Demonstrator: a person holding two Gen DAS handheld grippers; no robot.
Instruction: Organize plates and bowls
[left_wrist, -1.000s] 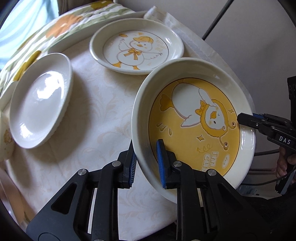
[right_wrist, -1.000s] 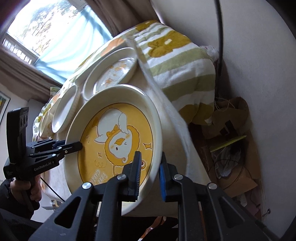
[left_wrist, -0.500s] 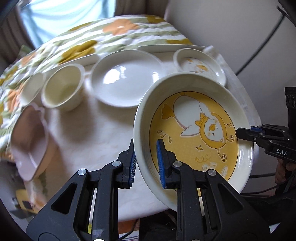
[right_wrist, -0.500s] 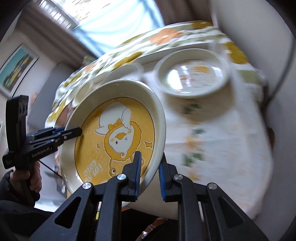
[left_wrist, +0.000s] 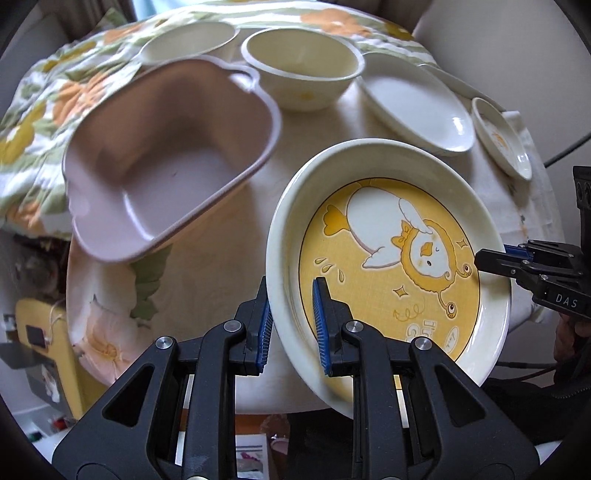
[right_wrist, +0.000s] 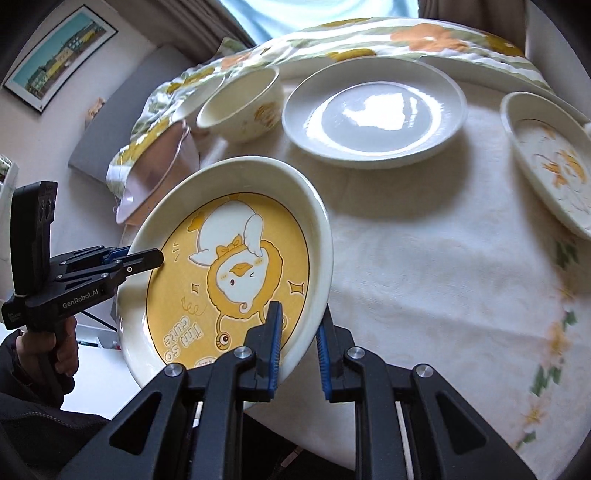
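A cream plate with a yellow duck picture (left_wrist: 399, 266) (right_wrist: 236, 280) is held tilted above the table's near edge. My left gripper (left_wrist: 291, 325) is shut on its left rim and shows in the right wrist view (right_wrist: 144, 258). My right gripper (right_wrist: 299, 350) is shut on the opposite rim and shows in the left wrist view (left_wrist: 491, 258). On the table stand a pink heart-shaped dish (left_wrist: 166, 162), a cream bowl (left_wrist: 303, 66) (right_wrist: 240, 103), a plain white plate (left_wrist: 413, 103) (right_wrist: 373, 114) and a small duck plate (left_wrist: 502, 140) (right_wrist: 550, 166).
Another cream bowl (left_wrist: 188, 40) sits at the back left beside a flowered cloth (left_wrist: 44, 96). The white tablecloth (right_wrist: 424, 266) drops away at the near edge. A yellow box (left_wrist: 37, 332) stands on the floor to the left.
Both grippers have carried the yellow duck plate leftward along the table. The pink dish and bowls have come into view; the small duck plate has slid to the right.
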